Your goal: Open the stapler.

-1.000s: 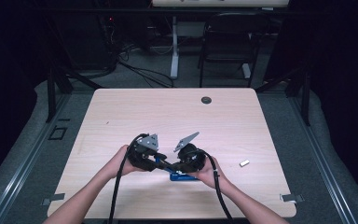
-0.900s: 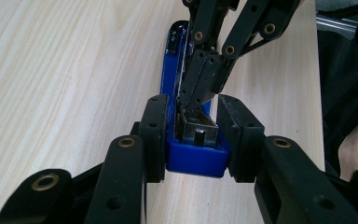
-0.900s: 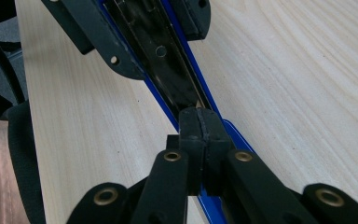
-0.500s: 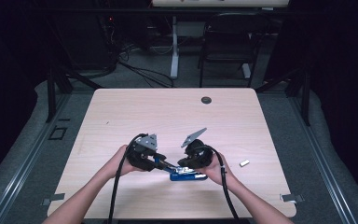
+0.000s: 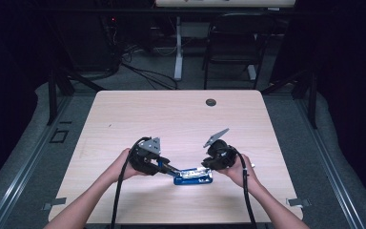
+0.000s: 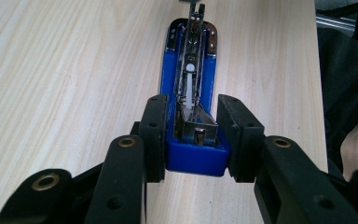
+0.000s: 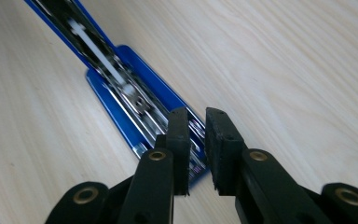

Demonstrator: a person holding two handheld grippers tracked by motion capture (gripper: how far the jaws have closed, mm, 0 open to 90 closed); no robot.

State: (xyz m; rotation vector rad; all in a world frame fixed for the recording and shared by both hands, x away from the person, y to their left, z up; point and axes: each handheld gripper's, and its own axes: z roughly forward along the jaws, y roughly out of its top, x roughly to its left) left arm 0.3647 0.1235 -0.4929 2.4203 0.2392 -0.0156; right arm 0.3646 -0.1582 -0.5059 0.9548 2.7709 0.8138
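Blue stapler [image 6: 189, 88], clamped in left hand-held gripper [image 6: 192, 135]

Each hand-held gripper has a compact black body. The left gripper [image 5: 167, 168] and the right gripper [image 5: 208, 167] each carry a grey three-cornered plate on top. A black cable trails from each unit. The jaw links are matte black bars joined by brass-coloured rivets; the black rectangular pads [image 6: 154, 126] show small recessed holes. The person's forearms are bare, with no sleeves visible.
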